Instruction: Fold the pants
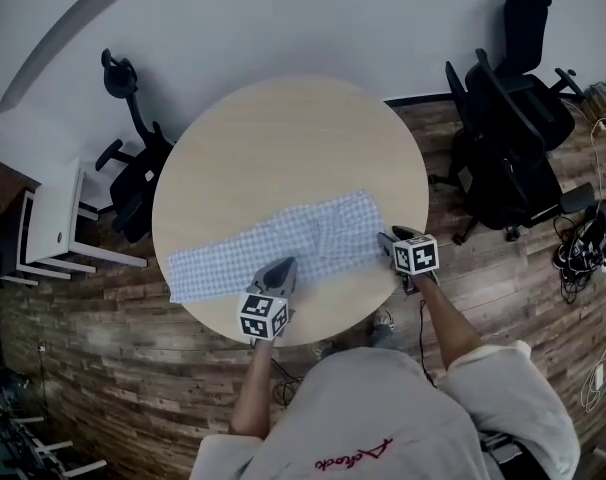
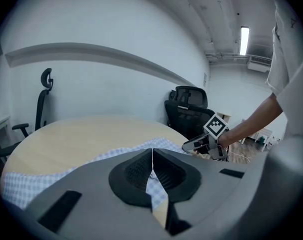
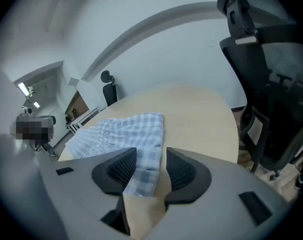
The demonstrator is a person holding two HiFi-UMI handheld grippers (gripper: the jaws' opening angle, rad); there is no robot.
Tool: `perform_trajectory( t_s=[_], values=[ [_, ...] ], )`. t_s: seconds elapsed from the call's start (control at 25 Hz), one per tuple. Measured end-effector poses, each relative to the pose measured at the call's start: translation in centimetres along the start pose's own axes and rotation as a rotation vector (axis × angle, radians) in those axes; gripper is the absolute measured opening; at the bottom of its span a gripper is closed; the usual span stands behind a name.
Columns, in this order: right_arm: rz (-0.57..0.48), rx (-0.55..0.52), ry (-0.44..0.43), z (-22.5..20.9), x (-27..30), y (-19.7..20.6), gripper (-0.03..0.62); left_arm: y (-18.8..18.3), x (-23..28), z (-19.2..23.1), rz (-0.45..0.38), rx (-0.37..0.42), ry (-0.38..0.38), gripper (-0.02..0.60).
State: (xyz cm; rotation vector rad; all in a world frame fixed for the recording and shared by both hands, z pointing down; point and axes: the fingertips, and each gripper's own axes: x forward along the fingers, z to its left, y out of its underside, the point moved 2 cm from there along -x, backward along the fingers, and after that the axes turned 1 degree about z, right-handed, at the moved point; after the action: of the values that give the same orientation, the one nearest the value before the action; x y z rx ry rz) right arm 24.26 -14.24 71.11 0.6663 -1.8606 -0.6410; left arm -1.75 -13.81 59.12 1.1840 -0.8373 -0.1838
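Observation:
Blue-and-white checked pants [image 1: 283, 238] lie in a long band across the near half of the round wooden table [image 1: 283, 138]. My left gripper [image 1: 281, 266] sits at the middle of the pants' near edge. In the left gripper view it [image 2: 152, 161] is shut, with a thin strip of the cloth [image 2: 26, 184] pinched between the pads. My right gripper [image 1: 388, 240] is at the pants' right end. In the right gripper view it [image 3: 150, 166] stands open astride the cloth's corner [image 3: 121, 131], and its pads are clear of the fabric. The left gripper view also shows the right gripper [image 2: 191, 145].
A black office chair [image 1: 513, 158] stands right of the table, close behind the right gripper [image 3: 271, 84]. Another chair [image 1: 133, 168] and a white desk [image 1: 53, 218] are at the left. Cables [image 1: 583, 248] lie on the wooden floor at the far right. The person stands at the table's near edge.

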Motion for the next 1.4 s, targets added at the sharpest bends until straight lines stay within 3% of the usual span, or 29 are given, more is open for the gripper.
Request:
perform_trajectory(
  t_s=[0.2, 0.32, 0.4, 0.6, 0.84, 1.08, 1.4],
  values=[
    [0.099, -0.005, -0.009, -0.3, 1.6, 1.0, 0.175, -0.4, 0.3, 0.4, 0.011, -0.008, -0.046, 0.034],
    [0.141, 0.002, -0.031, -0.1, 2.3, 0.9, 0.109, -0.3, 0.5, 0.9, 0.016, -0.018, -0.071, 0.034],
    [0.133, 0.027, -0.051, -0.2, 2.3, 0.6, 0.06, -0.3, 0.8, 0.8, 0.02, -0.021, -0.077, 0.034],
    [0.068, 0.064, -0.076, -1.6, 1.5, -0.9, 0.054, -1.4, 2.8, -0.3, 0.015, -0.009, -0.058, 0.034],
    [0.008, 0.081, -0.022, -6.6, -0.6, -3.4, 0.052, -3.2, 6.4, -2.5, 0.01, 0.018, -0.009, 0.034],
    [0.001, 0.1, 0.04, -11.8, -3.0, -3.4, 0.052, -3.8, 8.5, -4.6, 0.018, 0.043, 0.031, 0.034],
    [-0.045, 0.036, 0.051, -10.3, -4.3, -4.4, 0.052, -3.8, 7.9, -4.8, 0.01, 0.048, 0.047, 0.034]
  ],
)
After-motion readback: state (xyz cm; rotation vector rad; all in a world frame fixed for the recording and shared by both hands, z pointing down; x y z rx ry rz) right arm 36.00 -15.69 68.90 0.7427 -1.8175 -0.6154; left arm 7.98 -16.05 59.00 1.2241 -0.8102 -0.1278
